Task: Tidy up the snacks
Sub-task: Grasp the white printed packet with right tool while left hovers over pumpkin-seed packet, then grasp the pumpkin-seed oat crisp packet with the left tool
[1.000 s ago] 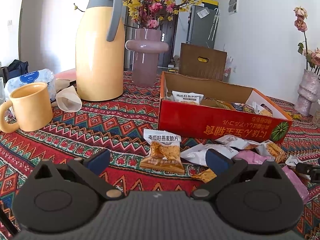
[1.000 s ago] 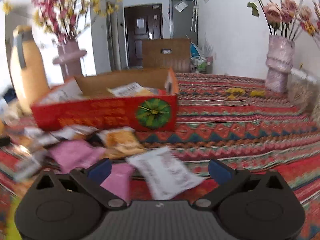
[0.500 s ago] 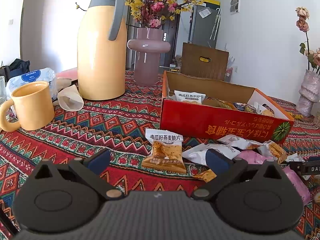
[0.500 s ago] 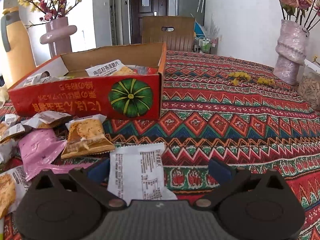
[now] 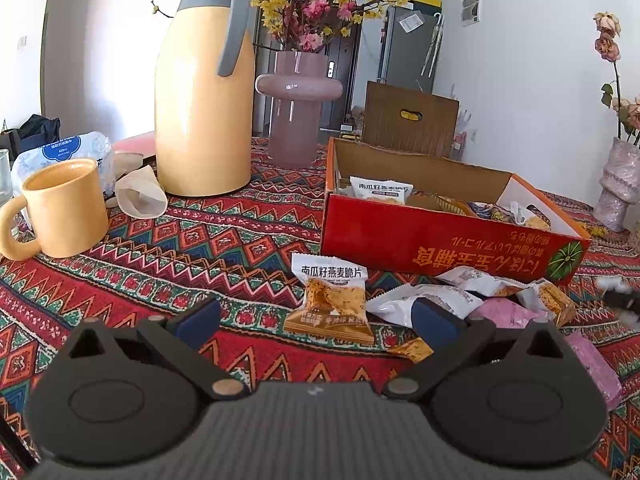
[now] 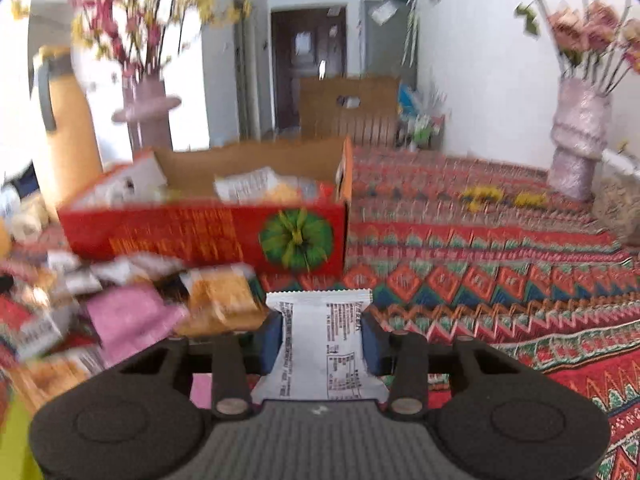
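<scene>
A red open cardboard box [image 5: 440,236] [image 6: 200,236] stands on the patterned tablecloth with several snack packets inside. Loose packets lie in front of it: an orange-and-white oat crisp packet [image 5: 330,300], white ones [image 5: 424,300] and a pink one [image 5: 504,312] [image 6: 128,316]. My left gripper [image 5: 316,316] is open and empty, low over the cloth just before the oat crisp packet. My right gripper [image 6: 322,338] is shut on a white snack packet [image 6: 324,344], printed back up, lifted in front of the box. The right wrist view is blurred.
A yellow thermos jug [image 5: 204,92], a yellow mug [image 5: 60,208], a pink vase with flowers [image 5: 298,108], paper cups [image 5: 140,196] and a tissue pack [image 5: 60,152] stand at the left. Another vase [image 6: 576,136] stands far right. A wooden chair back [image 5: 410,120] is behind the box.
My right gripper has closed on the white packet that lay between its fingers and has lifted it. My left gripper has edged slightly toward the oat crisp packet.
</scene>
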Tool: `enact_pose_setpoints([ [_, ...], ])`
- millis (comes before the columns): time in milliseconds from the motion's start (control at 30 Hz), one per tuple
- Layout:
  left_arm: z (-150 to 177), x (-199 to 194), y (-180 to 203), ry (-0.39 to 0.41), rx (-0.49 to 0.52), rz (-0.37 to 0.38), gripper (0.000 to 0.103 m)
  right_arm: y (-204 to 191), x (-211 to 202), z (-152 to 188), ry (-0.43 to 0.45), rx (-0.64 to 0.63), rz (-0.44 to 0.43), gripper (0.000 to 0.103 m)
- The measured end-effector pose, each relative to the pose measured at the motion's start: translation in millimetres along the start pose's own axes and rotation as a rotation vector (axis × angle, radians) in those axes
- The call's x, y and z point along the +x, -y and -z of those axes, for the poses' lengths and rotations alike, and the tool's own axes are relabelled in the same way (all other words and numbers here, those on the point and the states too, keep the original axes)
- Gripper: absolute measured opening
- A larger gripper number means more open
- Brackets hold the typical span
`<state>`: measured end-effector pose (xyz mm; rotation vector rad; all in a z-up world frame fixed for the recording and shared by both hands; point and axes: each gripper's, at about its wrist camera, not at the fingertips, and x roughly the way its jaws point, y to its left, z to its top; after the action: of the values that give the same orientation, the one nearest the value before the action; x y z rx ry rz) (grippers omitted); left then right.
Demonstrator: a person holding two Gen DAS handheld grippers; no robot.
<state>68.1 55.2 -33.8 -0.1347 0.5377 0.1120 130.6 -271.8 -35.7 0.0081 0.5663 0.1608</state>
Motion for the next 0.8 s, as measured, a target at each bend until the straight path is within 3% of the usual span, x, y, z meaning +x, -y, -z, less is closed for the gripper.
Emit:
enact_pose_setpoints([
  [200, -4.7, 3.8, -2.9, -0.042, 0.0, -0.011, 0.103, -13.8, -22.2, -2.8, 0.171, 0.062, -0.011, 0.04],
  [333, -17.3, 8.7, -7.1, -0.078, 0.028, -0.04, 0.103, -4.1, -13.1, 2.4, 0.15, 0.106, -0.004, 0.041],
  [433, -30.3, 25.8, -9.3, -0.159, 0.04, -0.043, 0.103, 1.6, -9.3, 5.2, 0.142, 0.141, 0.004, 0.041],
  [633, -37.6, 55.6, 8.0, -0.226, 0.091, -0.06, 0.098, 0.7, -9.2, 9.3, 0.146, 0.143, 0.01, 0.041],
  [733, -37.7, 71.3, 13.5, -0.276, 0.089, -0.063, 0.082, 1.0, -9.0, 10.6, 0.147, 0.146, 0.006, 0.041],
  [800, -36.5, 78.5, 14.4, -0.306, 0.081, -0.056, 0.063, 1.4, -8.2, 10.8, 0.142, 0.148, 0.003, 0.041],
])
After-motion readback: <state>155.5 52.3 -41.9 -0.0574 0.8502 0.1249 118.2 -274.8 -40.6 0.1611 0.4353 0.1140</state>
